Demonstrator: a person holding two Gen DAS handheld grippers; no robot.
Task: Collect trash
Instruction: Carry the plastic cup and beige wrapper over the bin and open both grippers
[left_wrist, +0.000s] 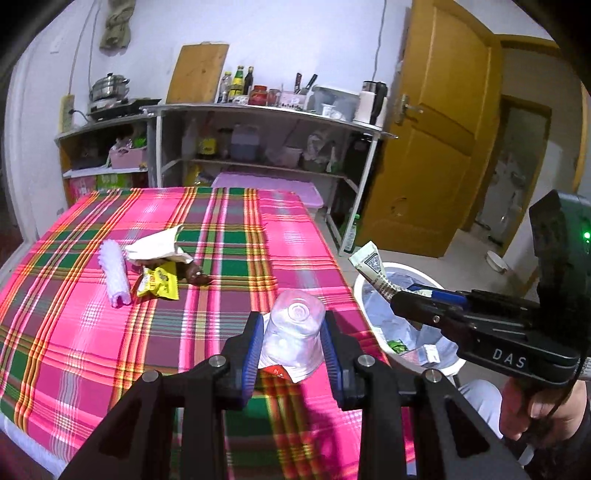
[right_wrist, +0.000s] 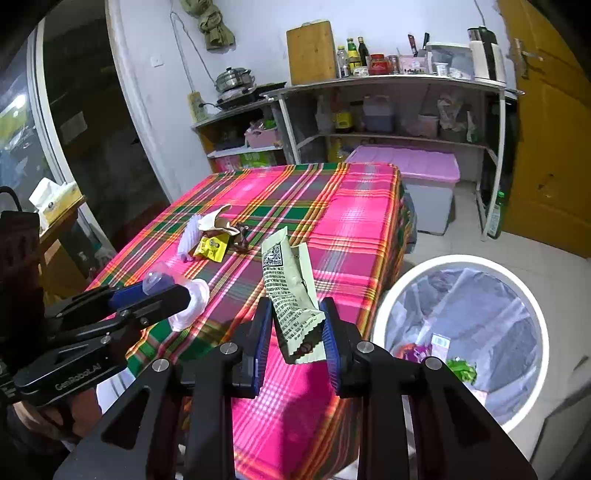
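Trash on the worktop: a white ridged roller-like piece (left_wrist: 115, 275), a crumpled paper wrapper (left_wrist: 157, 248), a yellow snack packet (left_wrist: 159, 283) and a dark brown scrap (left_wrist: 195, 275) lie clustered together on the left part of the plaid cloth, well apart from both tools.
Clear plastic cup (left_wrist: 293, 334): held sideways, base toward the far side, pinched between the blue pads of the left hand-held gripper (left_wrist: 293, 347), above the near part of the cloth.
Left hand-held gripper: clamped on the cup; in the right wrist view it shows from the side (right_wrist: 173, 295) with the cup's mouth sticking out past the fingers.
Pale green wrapper (right_wrist: 291, 295): printed with black text and a QR code, standing upright, lower end pinched by the right hand-held gripper (right_wrist: 295, 339).
Right hand-held gripper: closed on the wrapper, near the worktop's right edge.
Trash bin (right_wrist: 384, 321): white, round, lined with a clear bag, on the floor just beside the worktop (right_wrist: 351, 221); a few scraps already lie inside.
Worktop: covered with a pink, green and orange plaid cloth.
Background: shelf unit (left_wrist: 258, 110) with bottles and jars, yellow door (left_wrist: 436, 129).
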